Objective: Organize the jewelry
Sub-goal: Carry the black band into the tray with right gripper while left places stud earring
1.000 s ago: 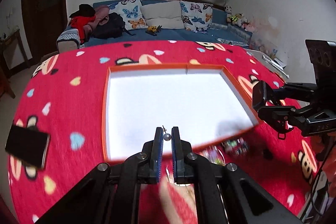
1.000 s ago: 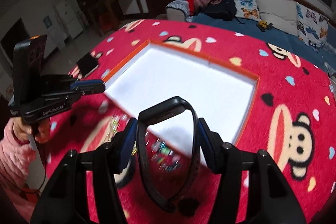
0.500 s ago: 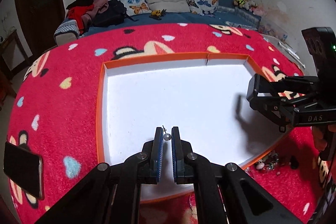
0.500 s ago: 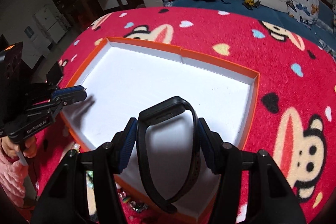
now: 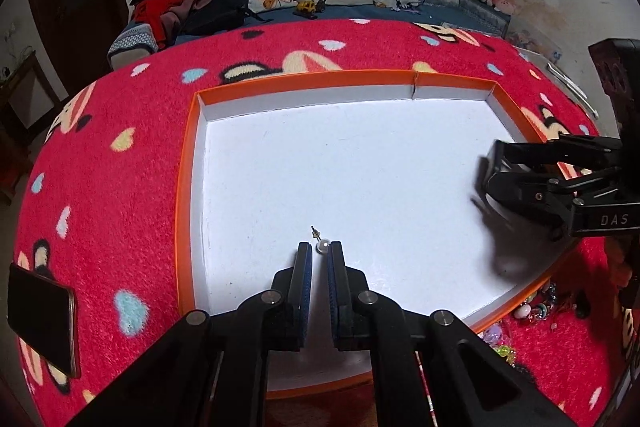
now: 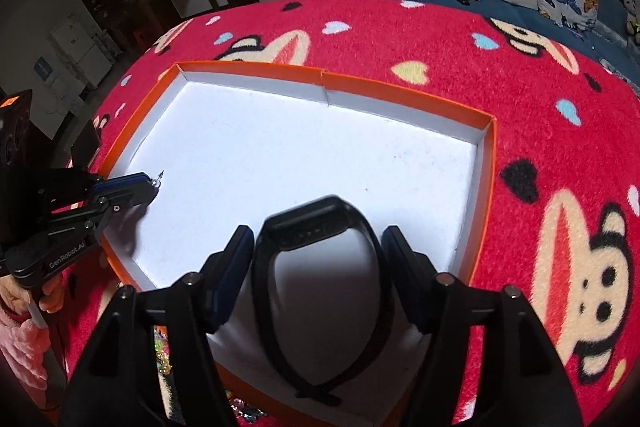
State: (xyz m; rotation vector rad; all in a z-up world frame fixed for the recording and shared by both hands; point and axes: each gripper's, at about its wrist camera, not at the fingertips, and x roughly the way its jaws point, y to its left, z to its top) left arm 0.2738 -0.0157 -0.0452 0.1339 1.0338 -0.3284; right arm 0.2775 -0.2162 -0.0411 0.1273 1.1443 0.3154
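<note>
My left gripper [image 5: 319, 254] is nearly closed, its blue pads [image 5: 306, 267] pinching a pearl stud [image 5: 322, 246] at the very tips; the post sticks forward and up, clear of the pads. The stud is held over the near-left part of the white tray [image 5: 304, 89], above its floor; I cannot tell whether it touches.

In the right wrist view the same gripper [image 6: 154, 187] enters over the tray's [image 6: 400, 85] left rim, stud [image 6: 157, 182] at its tip.

My right gripper [image 6: 318, 239] is spread wide. A black band [image 6: 320, 215] sits between the fingers [image 6: 236, 255], with a visible gap on each side, so the fingers are not clamped on it. The band's image is blurred; I cannot tell whether it rests on the tray floor. It lies over the tray's near-right part.

Loose beads [image 5: 536, 309] lie on the red blanket [image 5: 100, 163] just outside the tray's near-right edge. A dark phone [image 5: 42, 319] lies on the blanket well left of the tray.
</note>
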